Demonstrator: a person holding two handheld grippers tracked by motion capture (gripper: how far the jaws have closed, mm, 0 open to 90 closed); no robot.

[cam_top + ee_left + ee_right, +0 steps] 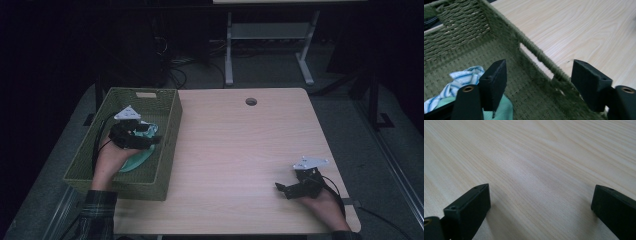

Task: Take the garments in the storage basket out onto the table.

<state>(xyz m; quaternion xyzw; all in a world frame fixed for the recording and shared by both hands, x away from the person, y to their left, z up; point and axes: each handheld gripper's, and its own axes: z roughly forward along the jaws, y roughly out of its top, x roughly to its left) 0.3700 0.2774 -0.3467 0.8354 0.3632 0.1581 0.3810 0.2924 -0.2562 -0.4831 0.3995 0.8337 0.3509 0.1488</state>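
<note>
My left gripper (539, 82) hangs in the green basket (167, 145), jaws spread wide and empty above the teal cloth (505, 110). At four o'clock, my right gripper (540, 210) gapes, holding nothing, over the table (235, 150).

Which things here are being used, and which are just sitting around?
Probably being used:
green woven basket
teal cloth and blue striped cloth inside it
left gripper, open above them

Just there:
right gripper, open over the bare table
table's round hole

left gripper (150, 134) agape, right gripper (281, 188) agape
</note>
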